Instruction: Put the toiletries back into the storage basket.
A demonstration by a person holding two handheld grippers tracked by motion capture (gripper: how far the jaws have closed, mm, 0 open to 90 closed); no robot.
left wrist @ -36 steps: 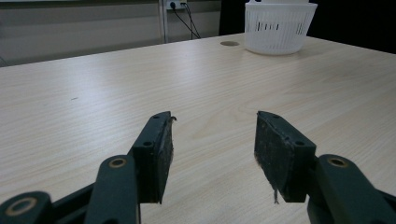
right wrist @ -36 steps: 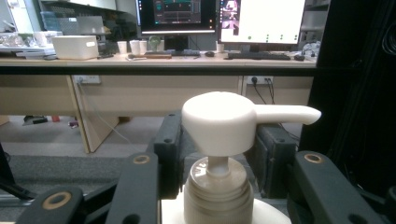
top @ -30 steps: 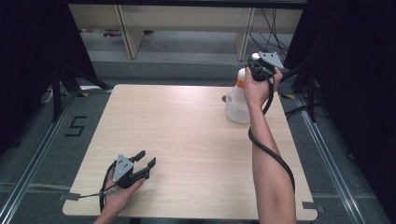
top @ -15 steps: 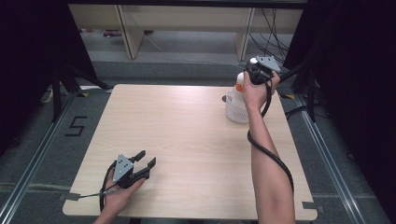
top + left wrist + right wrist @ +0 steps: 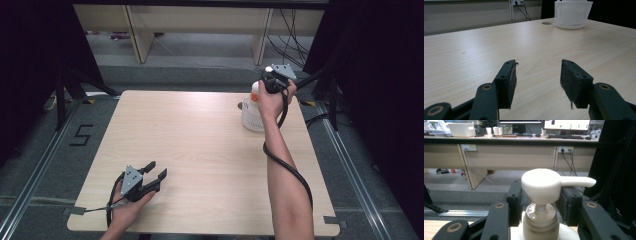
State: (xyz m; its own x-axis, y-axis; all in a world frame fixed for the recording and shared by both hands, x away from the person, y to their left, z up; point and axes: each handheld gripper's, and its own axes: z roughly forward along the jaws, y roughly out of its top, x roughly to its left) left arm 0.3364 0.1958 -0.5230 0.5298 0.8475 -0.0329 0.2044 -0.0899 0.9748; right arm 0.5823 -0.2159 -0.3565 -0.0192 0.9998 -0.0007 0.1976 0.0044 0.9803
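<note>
The right claw (image 5: 270,80) is held high at the far right corner of the tabletop (image 5: 200,150), at the end of a forearm that stretches almost straight from the near edge, the hand (image 5: 270,102) wrapped around its body with the wrist bent so the jaws point away from the person. Its cable loops down along the forearm. In the right gripper view the two black jaws stand on either side of a white pump head (image 5: 542,186), whose spout runs off to the right past the right jaw; the pump's neck and collar sit directly between and just below the jaws. The jaws flank the head closely, but whether their pads actually press on it cannot be told from here. Below the claw, in the high view, stands the white pump bottle (image 5: 251,112), upright, with an orange mark near its shoulder. The left claw (image 5: 156,172) rests low at the near left of the tabletop, the left hand (image 5: 127,210) cupping it from behind, jaws aimed forward and to the right. Its jaws are spread wide with nothing between them, the bare wood showing through the gap in the left gripper view (image 5: 537,80). Far ahead of that claw stands a white ribbed basket (image 5: 573,15), with a small round hole (image 5: 546,23) in the tabletop just left of it.
</note>
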